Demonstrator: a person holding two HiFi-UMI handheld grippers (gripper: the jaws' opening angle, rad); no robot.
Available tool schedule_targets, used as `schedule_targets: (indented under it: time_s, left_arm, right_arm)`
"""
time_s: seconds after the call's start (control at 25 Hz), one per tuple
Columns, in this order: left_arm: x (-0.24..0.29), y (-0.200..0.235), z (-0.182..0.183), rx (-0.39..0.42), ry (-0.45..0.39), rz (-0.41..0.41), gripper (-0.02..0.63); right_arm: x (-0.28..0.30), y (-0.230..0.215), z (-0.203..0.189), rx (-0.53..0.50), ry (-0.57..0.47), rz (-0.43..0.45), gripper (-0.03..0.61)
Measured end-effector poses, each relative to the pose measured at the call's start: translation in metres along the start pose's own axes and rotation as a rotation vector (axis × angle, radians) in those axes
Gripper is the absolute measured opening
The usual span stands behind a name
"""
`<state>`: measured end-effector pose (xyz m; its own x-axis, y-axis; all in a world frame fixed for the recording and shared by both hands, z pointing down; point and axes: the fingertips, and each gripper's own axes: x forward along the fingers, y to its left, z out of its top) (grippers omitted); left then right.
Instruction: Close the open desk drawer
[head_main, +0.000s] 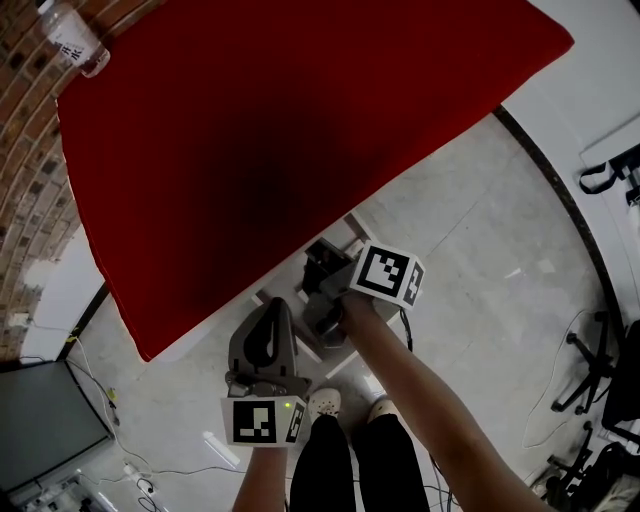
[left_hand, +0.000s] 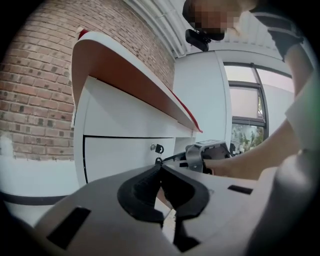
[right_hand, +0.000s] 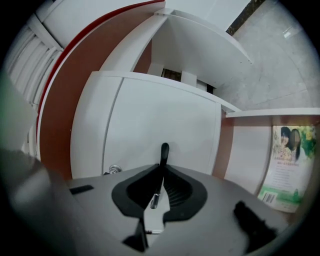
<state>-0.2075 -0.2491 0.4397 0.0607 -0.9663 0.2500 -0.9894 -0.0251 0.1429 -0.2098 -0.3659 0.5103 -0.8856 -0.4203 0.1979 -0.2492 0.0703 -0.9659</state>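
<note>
In the right gripper view I see the drawer (right_hand: 150, 125) as a white front panel that fills the middle, directly ahead of the right gripper (right_hand: 161, 169). Its fingers (right_hand: 179, 191) are almost together, and they pinch a thin black piece (right_hand: 163, 152) that stands out from this panel and goes up between the two tips. A small silver lock (right_hand: 114, 169) sits on the panel just beside the fingers, to the left.

The left gripper (left_hand: 160, 169) is near the same panel but apart from it. Its fingers are pressed together with nothing between them.

In the head view the drawer is under the near edge of the red table (head_main: 300, 130), and the table top covers most of it. I cannot tell how far the drawer is pulled out. I also cannot tell if the black piece is a key or a handle. At the right a book (right_hand: 289, 167) stands in an open compartment, and its far side is lost in the dark picture edge.
</note>
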Motion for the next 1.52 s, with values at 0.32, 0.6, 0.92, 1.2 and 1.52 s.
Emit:
schedule_targets:
  time_s: [0.32,0.6,0.92,1.2,1.52]
  left_arm:
    - [-0.003,-0.009,-0.002,-0.022,-0.001,-0.004,0.009]
    - [-0.017,-0.024,-0.005,-0.076,0.004,-0.009,0.009]
    - [-0.035,-0.044,0.006,-0.036,0.014,-0.031,0.008]
    - [-0.057,-0.074,0.051,-0.014,0.0,-0.08,0.008]
    - [-0.08,-0.105,0.112,-0.012,-0.034,-0.142,0.008]
  right_arm:
    - [0.001,0.0,0.001,0.024,-0.009,-0.024,0.037]
    - [-0.011,0.004,0.002,-0.006,0.0,-0.056,0.14]
    - [-0.059,0.019,-0.006,-0.147,0.001,-0.089,0.143]
    - [-0.117,0.076,-0.014,-0.389,-0.014,-0.113,0.13]
    - [-0.172,0.159,-0.004,-0.678,-0.112,-0.173,0.022]
